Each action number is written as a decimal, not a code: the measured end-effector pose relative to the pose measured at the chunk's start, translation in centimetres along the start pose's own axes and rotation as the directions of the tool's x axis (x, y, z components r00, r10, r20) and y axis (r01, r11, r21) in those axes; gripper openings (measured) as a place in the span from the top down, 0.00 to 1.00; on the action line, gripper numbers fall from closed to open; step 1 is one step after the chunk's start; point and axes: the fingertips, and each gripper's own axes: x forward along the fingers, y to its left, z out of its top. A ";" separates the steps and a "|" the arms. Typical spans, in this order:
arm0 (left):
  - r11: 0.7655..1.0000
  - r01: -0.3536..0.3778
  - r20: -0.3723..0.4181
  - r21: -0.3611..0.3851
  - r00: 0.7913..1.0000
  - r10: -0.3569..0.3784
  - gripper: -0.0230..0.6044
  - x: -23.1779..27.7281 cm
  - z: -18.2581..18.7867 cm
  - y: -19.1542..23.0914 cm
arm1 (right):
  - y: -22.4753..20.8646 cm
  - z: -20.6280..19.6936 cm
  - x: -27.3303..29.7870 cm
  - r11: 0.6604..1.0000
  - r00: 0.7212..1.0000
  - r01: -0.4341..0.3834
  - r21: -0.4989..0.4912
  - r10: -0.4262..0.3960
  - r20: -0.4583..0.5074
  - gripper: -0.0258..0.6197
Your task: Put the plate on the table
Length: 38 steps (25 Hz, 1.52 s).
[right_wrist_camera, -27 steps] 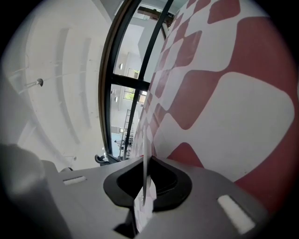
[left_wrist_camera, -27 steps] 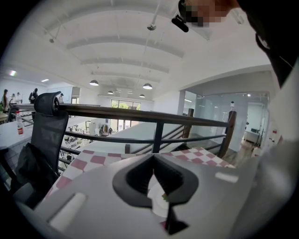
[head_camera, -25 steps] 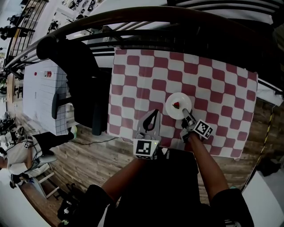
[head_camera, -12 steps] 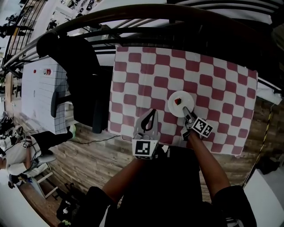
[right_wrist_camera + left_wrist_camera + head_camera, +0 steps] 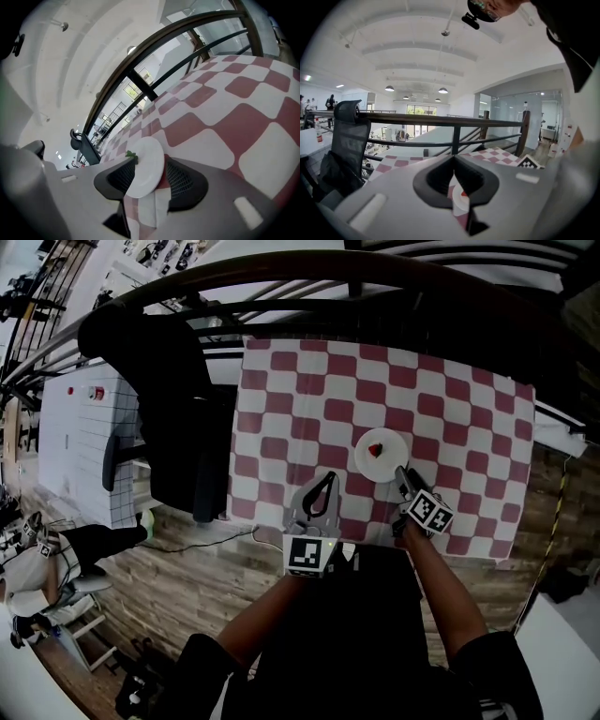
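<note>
A small white plate (image 5: 382, 463) with a red strawberry (image 5: 376, 450) on it lies flat on the red-and-white checked table (image 5: 309, 409). My right gripper (image 5: 402, 475) is at the plate's near rim. Its jaws are opening. In the right gripper view the plate (image 5: 146, 165) lies between the spread fingers (image 5: 182, 182), which do not press on it; a green leaf (image 5: 131, 154) peeks over its rim. My left gripper (image 5: 321, 487) hovers shut over the table's near edge, left of the plate. Through the gap between its jaws I glimpse the plate (image 5: 461, 205).
A black office chair (image 5: 159, 381) stands at the table's left side, with a white cabinet (image 5: 89, 446) beyond it. A dark railing (image 5: 281, 277) runs along the table's far side. Wooden floor (image 5: 197, 568) lies below the near edge. A person (image 5: 42, 563) is at the far left.
The right gripper's jaws have spread and let go of the plate's rim. The plate now rests on the table. The left gripper has barely moved.
</note>
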 end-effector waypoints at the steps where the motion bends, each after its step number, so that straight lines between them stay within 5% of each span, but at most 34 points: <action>1: 1.000 0.001 -0.001 -0.005 1.000 -0.001 0.95 -0.3 -0.2 0.1 | 0.6 0.2 -0.4 1.000 1.000 -0.025 -0.014 0.026 0.005 0.65; 9: 0.999 0.050 0.030 0.004 0.998 -0.050 0.95 -4.6 -0.4 0.8 | 8.5 1.2 -6.6 0.953 0.976 -0.174 -0.248 0.201 0.089 0.96; 13: 0.997 0.079 0.032 -0.009 0.996 -0.078 0.95 -7.0 -0.6 0.8 | 13.7 0.9 -10.2 0.933 0.953 -0.226 -0.281 0.271 0.135 0.96; 24: 0.994 0.106 0.148 -0.018 0.984 -0.103 0.95 -12.6 2.1 0.4 | 24.2 -0.8 -18.1 0.880 0.909 -0.164 -0.446 0.310 0.279 0.96; 31: 0.979 0.198 0.142 -0.035 0.971 -0.192 0.95 -15.0 2.7 -2.4 | 26.8 -1.6 -22.7 0.823 0.894 -0.051 -0.565 0.290 0.341 0.96; 38: 0.981 0.188 0.192 -0.047 0.966 -0.176 0.95 -18.8 4.0 -5.7 | 28.0 -3.9 -27.5 0.803 0.898 -0.037 -0.595 0.288 0.332 0.96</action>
